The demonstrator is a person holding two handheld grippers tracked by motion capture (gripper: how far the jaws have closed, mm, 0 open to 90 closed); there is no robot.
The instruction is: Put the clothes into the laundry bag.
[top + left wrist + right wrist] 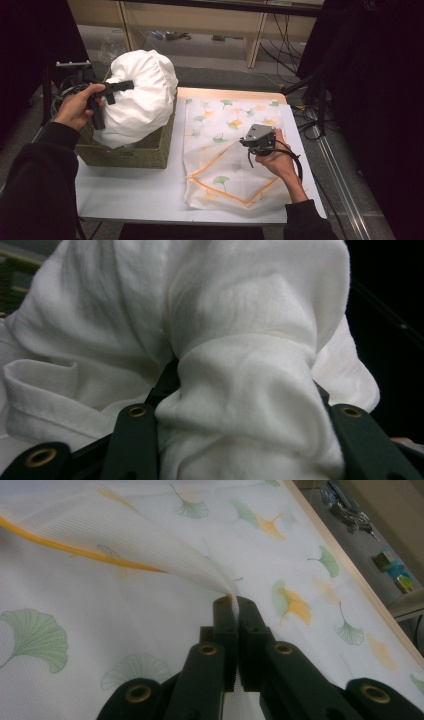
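Observation:
A bulky white cloth (140, 97) bulges above a woven basket (145, 150) at the table's left. My left gripper (120, 86) reaches into its left side and is shut on a thick fold of the white cloth (240, 390), which fills the space between the jaws of the left gripper (240, 412). A thin white mesh bag (225, 170) with ginkgo leaves and an orange edge lies flat on the right half. My right gripper (247, 142) is shut on a corner of the mesh bag (125, 545), and that corner is lifted off the table at the right gripper (235, 602).
The white table (130, 190) has bare surface in front of the basket. Its wooden far edge (230, 92) runs behind the bag. Beyond the table stands a wooden shelf unit (200, 20). Cables (300, 107) and a metal rail (340, 175) run along the right.

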